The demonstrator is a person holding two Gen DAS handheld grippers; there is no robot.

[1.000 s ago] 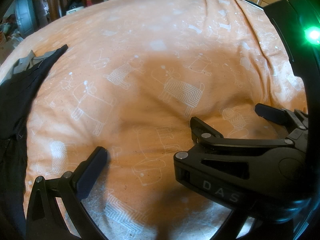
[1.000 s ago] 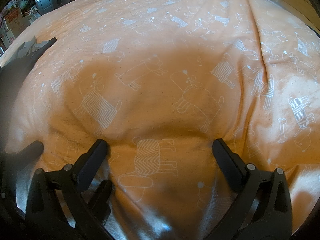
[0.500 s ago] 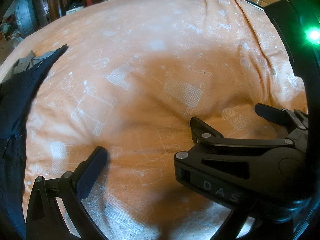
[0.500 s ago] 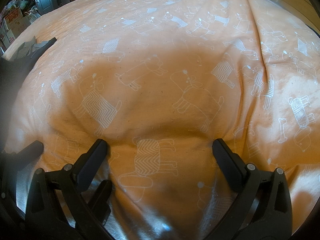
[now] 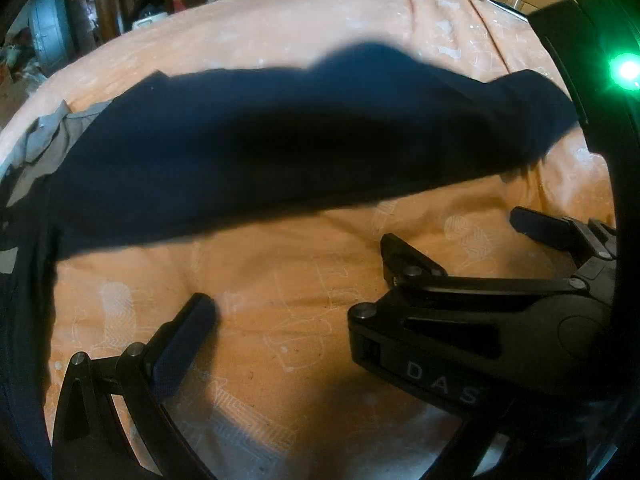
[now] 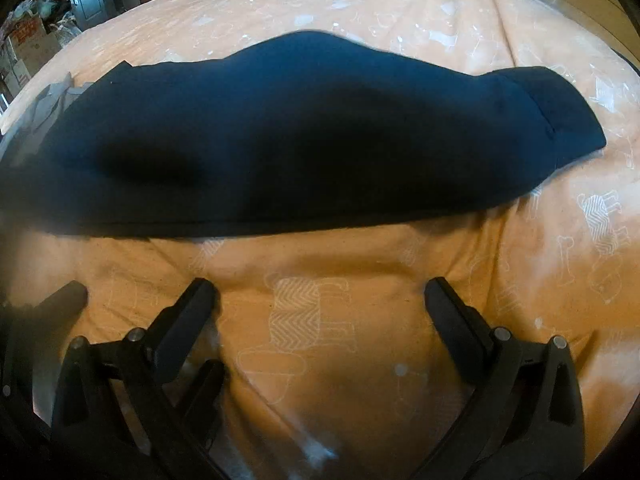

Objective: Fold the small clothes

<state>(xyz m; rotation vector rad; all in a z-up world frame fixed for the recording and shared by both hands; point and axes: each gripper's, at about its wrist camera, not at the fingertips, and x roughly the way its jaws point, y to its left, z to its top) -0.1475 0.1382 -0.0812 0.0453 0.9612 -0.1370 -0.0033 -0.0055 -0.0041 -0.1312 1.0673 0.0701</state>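
I was looking across one large orange bedcover printed with white outline animals; it filled both views. On it, one dark navy garment lay spread in a long band from left to right, well ahead of both tools and touched by neither. At its left end a single grey piece of clothing showed partly under it.

I judged this to be the very start of a fold: the garment lay laid out, nothing gripped. The next move, I thought, called for reaching forward to the near hem and taking two corners, one per tool.

I counted two grippers. My right gripper had its fingers spread wide over bare cover, holding nothing. My left gripper also looked spread and empty, though the right one's body crossed in front of its far finger.
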